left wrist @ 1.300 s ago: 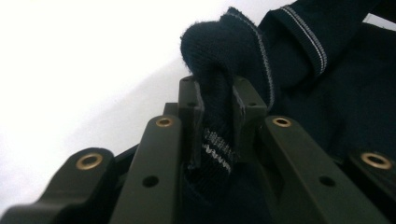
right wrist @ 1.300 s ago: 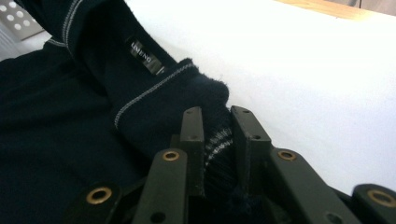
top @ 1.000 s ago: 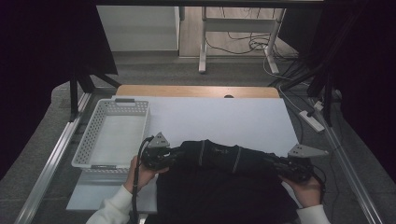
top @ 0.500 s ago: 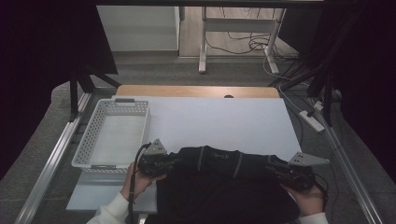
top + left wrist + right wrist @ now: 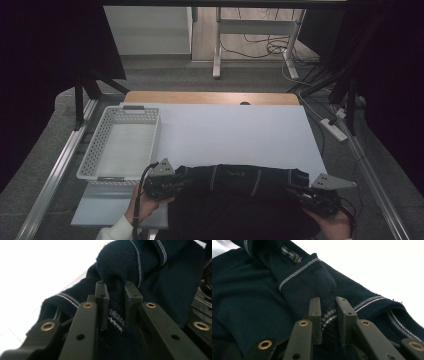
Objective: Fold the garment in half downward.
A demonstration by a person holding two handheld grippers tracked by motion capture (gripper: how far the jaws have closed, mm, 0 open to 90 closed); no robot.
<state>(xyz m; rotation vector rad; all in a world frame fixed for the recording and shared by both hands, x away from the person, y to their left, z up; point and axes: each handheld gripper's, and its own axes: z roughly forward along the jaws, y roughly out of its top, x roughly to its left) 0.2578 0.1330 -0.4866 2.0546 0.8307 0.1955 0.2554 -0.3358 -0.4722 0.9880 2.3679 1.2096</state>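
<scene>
Plainly a two-handed hold on a dark navy sweater [image 5: 245, 180], stretched left to right along the near edge of the bench [image 5: 235, 132]. Lay on the white sheet [image 5: 240, 135] with its far fold on the sheet and its near part hanging off toward the person. Showed thin pale stripes across the knit and a small woven label in the right claw view.

Left claw [image 5: 181, 176] at the sweater's left end, pinched narrowly on a bunched, striped edge of the knit. Seen in the left claw view with the fabric squeezed between the two black pads [image 5: 103, 296] and rising above them in a lump. Left hand [image 5: 142, 202] behind it, white sleeve [image 5: 117, 231] at the near edge.

Right claw [image 5: 295, 191] at the sweater's right end, likewise clamped tight on a striped hem. Seen in the right claw view with the cloth caught between the pads [image 5: 342, 308], a folded cuff just beyond them. Right hand [image 5: 335, 225] low at the near right.

White perforated basket [image 5: 122, 145] on the left of the bench, just far of the left claw, apart from the sweater. Bare wooden strip [image 5: 210, 97] along the far edge of the bench.
</scene>
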